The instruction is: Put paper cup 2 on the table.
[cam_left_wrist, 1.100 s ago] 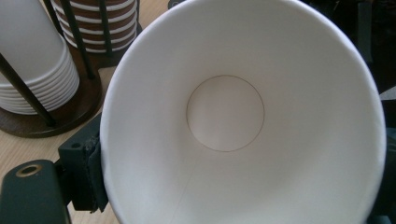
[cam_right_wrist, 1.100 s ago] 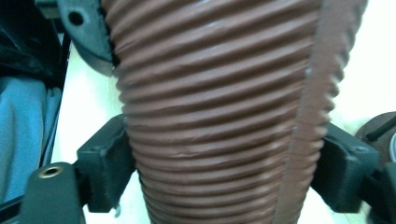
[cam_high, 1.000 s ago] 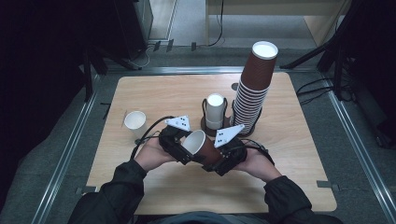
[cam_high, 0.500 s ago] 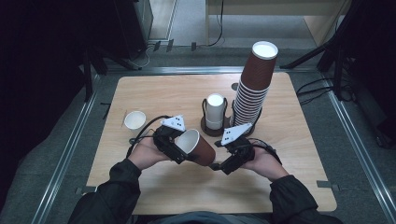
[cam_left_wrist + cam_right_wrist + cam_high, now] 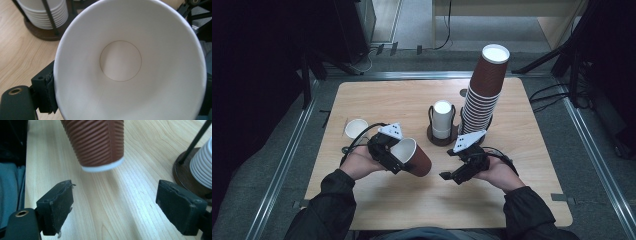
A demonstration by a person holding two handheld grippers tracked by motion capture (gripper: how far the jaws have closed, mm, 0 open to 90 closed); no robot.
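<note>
Since the earlier frame, our two hands have come apart: the left claw has carried the brown cup toward the left side of the table, and the right claw has let go of it and drawn back to the right. A second ago both claws were together at this cup, in front of the cup holder.

Now the left claw is grasping the brown cup at its rim; the cup lies tilted, just above the table, with its white inside toward the claw's camera. The right claw is released, its jaws wide apart with nothing between them, and the cup's bottom is just ahead of it.

We think the cup has been taken from the tall stack. To do this step well, we should turn it upright slowly and put it down near the small white cup, without crushing the thin rim.
</note>
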